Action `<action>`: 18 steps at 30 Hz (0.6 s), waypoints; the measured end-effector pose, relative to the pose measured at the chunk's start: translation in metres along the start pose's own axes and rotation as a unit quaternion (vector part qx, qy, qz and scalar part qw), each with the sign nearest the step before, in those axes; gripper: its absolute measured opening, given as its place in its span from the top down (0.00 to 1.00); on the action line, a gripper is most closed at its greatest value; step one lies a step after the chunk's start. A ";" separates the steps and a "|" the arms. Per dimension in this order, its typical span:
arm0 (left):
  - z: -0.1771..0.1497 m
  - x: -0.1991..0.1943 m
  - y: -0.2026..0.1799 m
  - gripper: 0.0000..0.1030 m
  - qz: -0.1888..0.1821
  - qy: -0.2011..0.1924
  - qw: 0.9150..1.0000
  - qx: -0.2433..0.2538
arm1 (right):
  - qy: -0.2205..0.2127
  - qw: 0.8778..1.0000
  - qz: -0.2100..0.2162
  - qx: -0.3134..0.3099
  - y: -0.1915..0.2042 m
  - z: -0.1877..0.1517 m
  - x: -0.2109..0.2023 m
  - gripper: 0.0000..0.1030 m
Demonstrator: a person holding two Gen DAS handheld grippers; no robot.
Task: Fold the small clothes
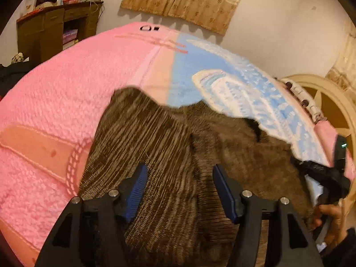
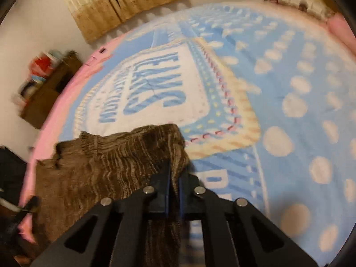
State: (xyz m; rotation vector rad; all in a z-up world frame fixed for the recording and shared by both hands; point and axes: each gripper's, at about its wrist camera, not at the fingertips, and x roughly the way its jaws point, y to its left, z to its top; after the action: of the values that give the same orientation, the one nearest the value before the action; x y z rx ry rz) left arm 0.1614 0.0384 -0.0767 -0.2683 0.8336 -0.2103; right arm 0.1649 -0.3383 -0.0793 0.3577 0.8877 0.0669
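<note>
A brown ribbed knit garment (image 1: 169, 133) lies on a bed covered by a pink and blue blanket (image 1: 66, 89). My left gripper (image 1: 179, 169) hovers low over its near part. The jaws stand open, their blue pads (image 1: 138, 184) apart and pressing on nothing. In the right wrist view the garment (image 2: 106, 166) is bunched and lifted at its right edge, and my right gripper (image 2: 174, 175) is shut on that edge. A fold of the knit runs between the fingers and hangs below them. The right gripper also shows at the right edge of the left wrist view, held by a hand (image 1: 329, 218).
The blue part of the blanket (image 2: 289, 89), with white dots and lettering, spreads to the right of the garment. A cream headboard (image 1: 329, 102) stands at the right. A wooden cabinet (image 1: 55, 29) with clutter stands behind the bed. A beige curtain (image 1: 189, 0) hangs on the wall.
</note>
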 end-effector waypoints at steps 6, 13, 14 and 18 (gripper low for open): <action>0.004 -0.014 -0.006 0.40 0.012 -0.014 1.000 0.018 | -0.071 0.994 -0.084 -0.014 0.008 -0.006 -0.045 0.62; -0.001 -0.025 -0.029 0.40 -0.013 -0.017 0.999 0.035 | -0.024 0.988 0.020 -0.151 0.069 -0.064 -0.077 0.87; -0.007 -0.026 -0.033 0.40 -0.012 -0.015 0.999 0.046 | -0.006 0.988 0.026 -0.151 0.068 -0.074 -0.076 0.87; -0.026 -0.015 -0.034 0.40 0.025 0.012 0.997 0.067 | 0.017 0.992 0.006 -0.123 0.033 -0.100 -0.067 0.94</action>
State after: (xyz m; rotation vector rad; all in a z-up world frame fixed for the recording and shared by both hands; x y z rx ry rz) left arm 0.1293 0.0066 -0.0720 -0.1187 0.8444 -0.2216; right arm 0.0483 -0.2929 -0.0756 0.1324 0.8994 0.1925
